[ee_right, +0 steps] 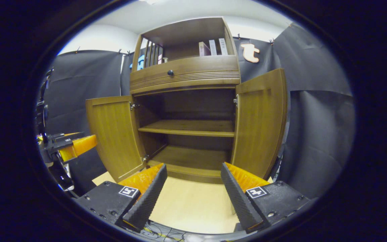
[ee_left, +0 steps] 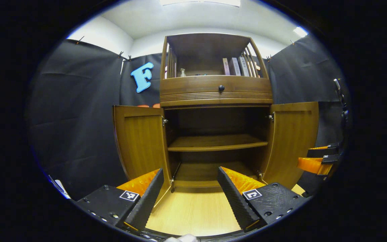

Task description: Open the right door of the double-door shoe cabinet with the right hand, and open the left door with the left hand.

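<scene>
Both doors of the shoe cabinet [ee_left: 215, 97], the left door [ee_left: 141, 141] and right door [ee_left: 292, 141], stood open. The left gripper [ee_left: 190, 196] and right gripper [ee_right: 193, 193] hung before it, jaws spread, holding nothing.

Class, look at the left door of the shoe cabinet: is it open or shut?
Open. The left door is swung out on its hinges, and the shelf behind it is in plain sight.

shoe cabinet [ee_left: 216, 94], left door [ee_left: 141, 143] and right door [ee_left: 292, 139] swung wide, left hand-held gripper [ee_left: 190, 195] spread
</scene>
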`<action>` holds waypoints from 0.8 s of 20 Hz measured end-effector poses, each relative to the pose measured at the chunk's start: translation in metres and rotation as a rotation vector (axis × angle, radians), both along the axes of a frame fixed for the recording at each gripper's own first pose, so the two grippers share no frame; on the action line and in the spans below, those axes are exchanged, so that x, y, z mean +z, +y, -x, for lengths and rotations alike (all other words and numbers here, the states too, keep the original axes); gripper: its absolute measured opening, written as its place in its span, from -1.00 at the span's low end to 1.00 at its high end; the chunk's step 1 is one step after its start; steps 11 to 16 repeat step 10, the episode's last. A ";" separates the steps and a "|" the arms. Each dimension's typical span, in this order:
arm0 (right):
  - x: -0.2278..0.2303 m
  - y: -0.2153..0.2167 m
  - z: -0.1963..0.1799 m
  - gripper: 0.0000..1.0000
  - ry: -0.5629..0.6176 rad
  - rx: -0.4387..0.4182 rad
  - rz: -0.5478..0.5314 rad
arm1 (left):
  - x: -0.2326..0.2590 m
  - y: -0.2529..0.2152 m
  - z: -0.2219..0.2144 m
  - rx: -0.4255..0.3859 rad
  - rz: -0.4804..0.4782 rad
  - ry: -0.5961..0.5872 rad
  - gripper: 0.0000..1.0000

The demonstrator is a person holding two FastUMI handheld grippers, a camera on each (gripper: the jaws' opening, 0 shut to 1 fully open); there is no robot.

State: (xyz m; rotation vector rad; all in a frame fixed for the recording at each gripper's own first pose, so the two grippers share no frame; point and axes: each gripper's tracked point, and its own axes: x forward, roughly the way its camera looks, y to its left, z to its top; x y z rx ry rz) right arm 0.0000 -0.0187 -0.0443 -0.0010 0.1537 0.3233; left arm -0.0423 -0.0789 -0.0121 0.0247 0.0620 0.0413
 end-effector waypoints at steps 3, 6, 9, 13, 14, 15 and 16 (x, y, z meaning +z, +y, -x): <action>-0.003 -0.002 0.001 1.00 0.003 -0.009 0.001 | -0.008 0.003 0.004 0.043 0.007 0.009 0.92; -0.002 -0.002 0.000 1.00 -0.001 -0.020 -0.001 | -0.007 0.008 0.007 0.053 0.009 -0.004 0.93; 0.001 0.003 -0.001 1.00 -0.014 -0.024 -0.002 | -0.001 0.014 0.007 0.059 0.013 -0.021 0.92; 0.003 0.005 -0.001 1.00 -0.018 -0.023 -0.005 | 0.001 0.015 0.007 0.061 0.020 -0.028 0.92; 0.003 0.005 -0.001 1.00 -0.018 -0.023 -0.005 | 0.001 0.015 0.007 0.061 0.020 -0.028 0.92; 0.003 0.005 -0.001 1.00 -0.018 -0.023 -0.005 | 0.001 0.015 0.007 0.061 0.020 -0.028 0.92; 0.003 0.005 -0.001 1.00 -0.018 -0.023 -0.005 | 0.001 0.015 0.007 0.061 0.020 -0.028 0.92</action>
